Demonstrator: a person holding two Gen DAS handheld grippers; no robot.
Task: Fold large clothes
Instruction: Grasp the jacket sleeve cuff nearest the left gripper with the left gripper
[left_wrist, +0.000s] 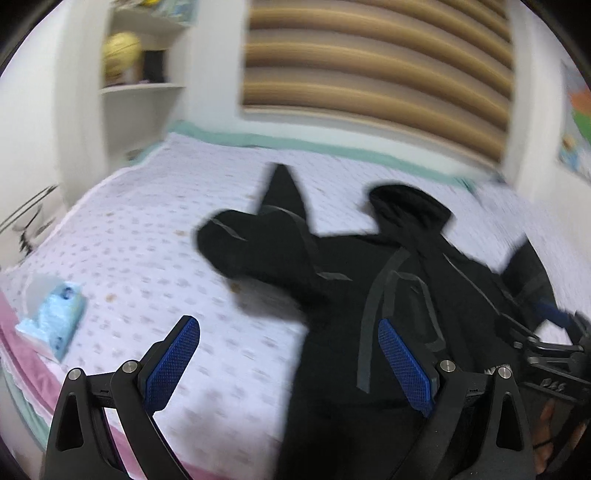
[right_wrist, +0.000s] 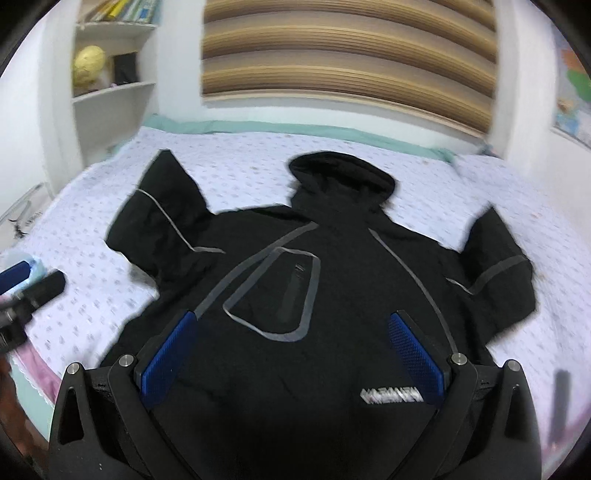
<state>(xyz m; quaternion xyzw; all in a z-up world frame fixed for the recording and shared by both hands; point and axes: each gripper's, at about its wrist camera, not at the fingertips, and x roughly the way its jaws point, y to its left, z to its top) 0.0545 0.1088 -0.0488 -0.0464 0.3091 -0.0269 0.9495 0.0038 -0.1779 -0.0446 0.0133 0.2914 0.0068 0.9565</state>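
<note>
on the bedspread (right_wrist: 92, 295) the jacket (right_wrist: 332, 266) lies flat, fingers (right_wrist: 415, 354) spread.

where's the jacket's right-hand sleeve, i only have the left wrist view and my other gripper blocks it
Observer: In the right wrist view the black hooded jacket with grey seam tape lies face up on the white dotted bedspread, and that sleeve is bent, cuff pointing up toward the headboard side.
Operator: anything printed on it
Observer: Yes, a small white logo sits low on the front, too blurred to read.
Operator: is the right gripper holding cloth
Observer: No. The right gripper has its jaws wide open above the jacket's lower front, nothing between them.
</note>
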